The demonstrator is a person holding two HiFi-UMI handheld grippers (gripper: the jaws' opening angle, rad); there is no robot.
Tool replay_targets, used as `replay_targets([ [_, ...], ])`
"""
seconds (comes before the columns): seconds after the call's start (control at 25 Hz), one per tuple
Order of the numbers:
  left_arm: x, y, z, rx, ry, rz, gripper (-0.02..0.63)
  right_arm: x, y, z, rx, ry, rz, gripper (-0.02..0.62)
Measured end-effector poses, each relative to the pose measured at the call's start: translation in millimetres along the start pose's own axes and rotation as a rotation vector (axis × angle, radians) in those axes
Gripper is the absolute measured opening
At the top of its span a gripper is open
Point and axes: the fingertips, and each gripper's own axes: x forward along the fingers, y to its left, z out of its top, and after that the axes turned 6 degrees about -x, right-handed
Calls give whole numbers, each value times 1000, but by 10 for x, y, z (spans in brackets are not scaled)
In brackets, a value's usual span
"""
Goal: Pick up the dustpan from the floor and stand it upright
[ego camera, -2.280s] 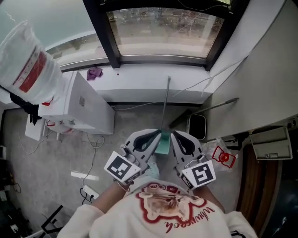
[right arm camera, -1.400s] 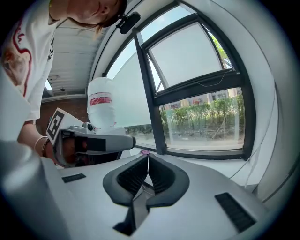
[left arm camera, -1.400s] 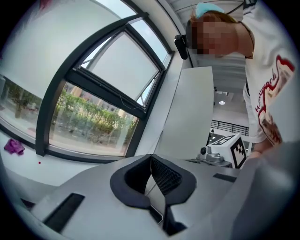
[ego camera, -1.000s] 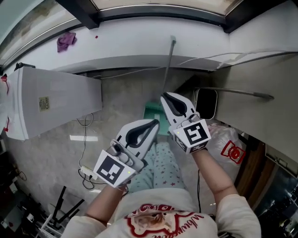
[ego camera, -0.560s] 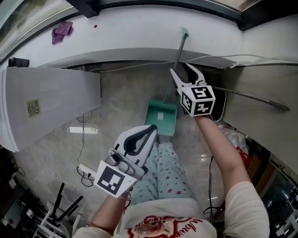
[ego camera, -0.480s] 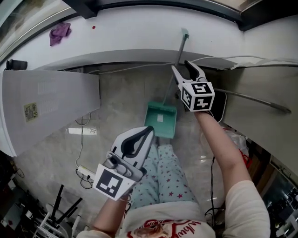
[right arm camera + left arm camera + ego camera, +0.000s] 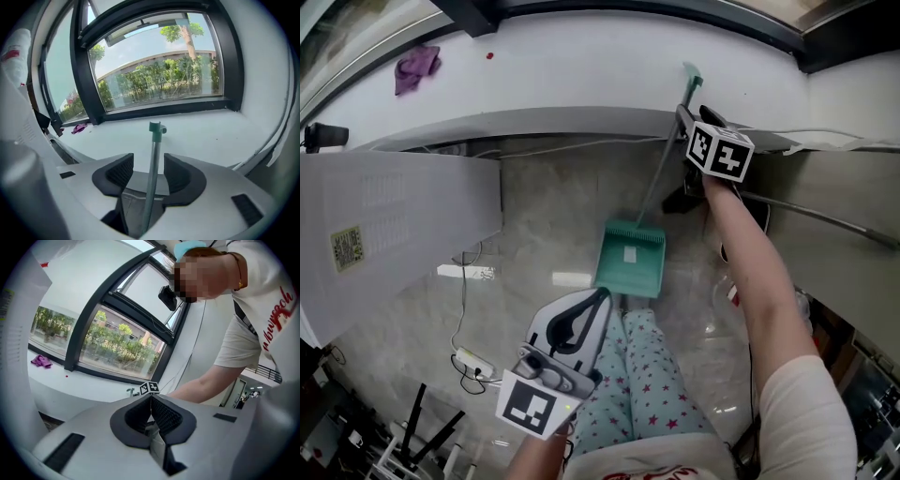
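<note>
The green dustpan (image 7: 630, 259) rests on the floor, and its long grey handle (image 7: 661, 169) leans up against the white windowsill. My right gripper (image 7: 686, 114) is at the handle's upper end. In the right gripper view the handle (image 7: 151, 183) runs up between the jaws of the right gripper (image 7: 148, 157) with a gap on each side; its green tip (image 7: 157, 127) pokes out beyond them. Those jaws have just been opening and stand open. My left gripper (image 7: 574, 330) hangs low over the person's legs, apart from the dustpan, and is shut and empty (image 7: 151, 404).
A white cabinet (image 7: 394, 225) stands at the left, with a power strip and cables (image 7: 469, 361) on the floor beside it. A purple cloth (image 7: 415, 70) lies on the windowsill (image 7: 562, 70). A metal rod (image 7: 825, 220) crosses at the right. Star-patterned trouser legs (image 7: 652, 375) fill the near floor.
The right gripper has reached forward to the handle's top and opened around it. The left gripper has sunk lower in the view.
</note>
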Motion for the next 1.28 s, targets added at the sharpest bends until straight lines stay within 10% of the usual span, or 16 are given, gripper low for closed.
replay_targets([
  [0.4,-78,73,-413,-27,57,18,21,408,-179,13,12,48,-34,209],
  [0.6,-165,44,-505,-21,68,34,21,430,-161,5,-49,88,-42,103],
  [1.28,-712,-544,-302,34,9,-11,21,-491,263,68,-21,-9,-39,94],
])
